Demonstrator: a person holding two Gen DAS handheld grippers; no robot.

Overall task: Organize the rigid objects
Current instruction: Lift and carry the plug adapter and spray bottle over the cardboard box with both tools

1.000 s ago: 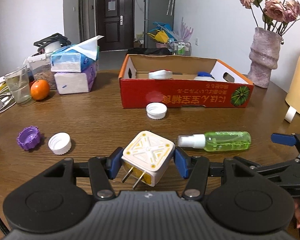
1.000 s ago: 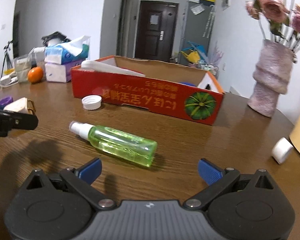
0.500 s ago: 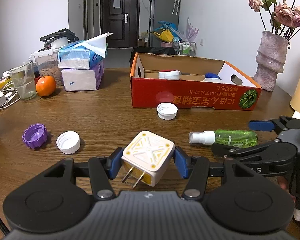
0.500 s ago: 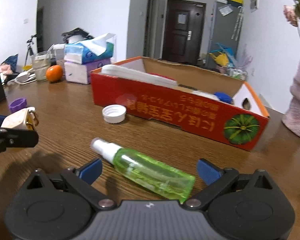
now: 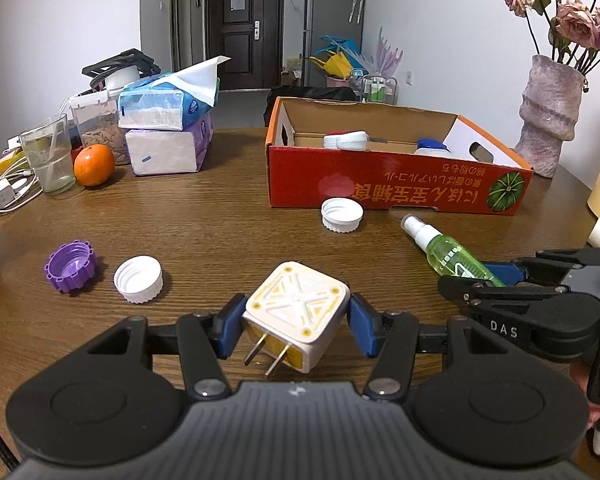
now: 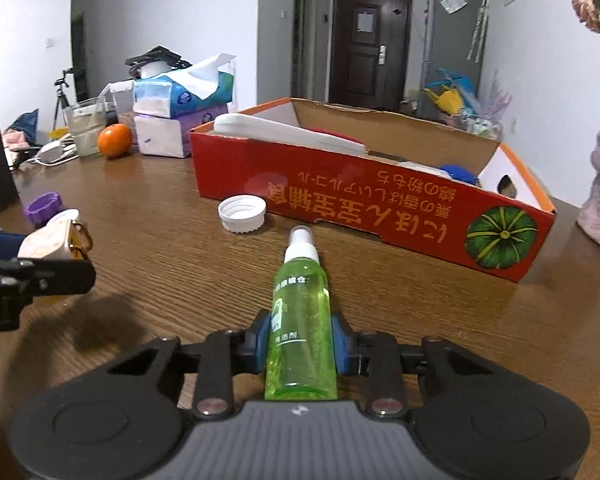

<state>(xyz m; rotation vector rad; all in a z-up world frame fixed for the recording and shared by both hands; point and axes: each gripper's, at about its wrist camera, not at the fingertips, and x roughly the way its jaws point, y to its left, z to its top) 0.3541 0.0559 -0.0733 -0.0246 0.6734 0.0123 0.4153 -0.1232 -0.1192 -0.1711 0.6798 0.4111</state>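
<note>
My left gripper (image 5: 296,330) is shut on a white and yellow plug adapter (image 5: 296,308), held just above the wooden table with its prongs toward the camera. My right gripper (image 6: 302,342) has its jaws closing on a green spray bottle (image 6: 300,300). The blue pads press the bottle's sides, and its white nozzle points toward the red cardboard box (image 6: 380,200). In the left wrist view the bottle (image 5: 452,254) lies at the right, in front of the box (image 5: 380,188). The box holds a few white and blue items.
One white cap (image 5: 342,215) lies by the box front. Another white cap (image 5: 138,279) and a purple cap (image 5: 71,266) lie at the left. Tissue packs (image 5: 168,128), a glass (image 5: 48,156), an orange (image 5: 94,164) and charger cables sit at the back left. A vase (image 5: 548,116) stands at the right.
My right gripper moved forward over the green bottle and its jaws came together on it. The bottle swung from lying crosswise to pointing away. The left gripper kept the adapter.
</note>
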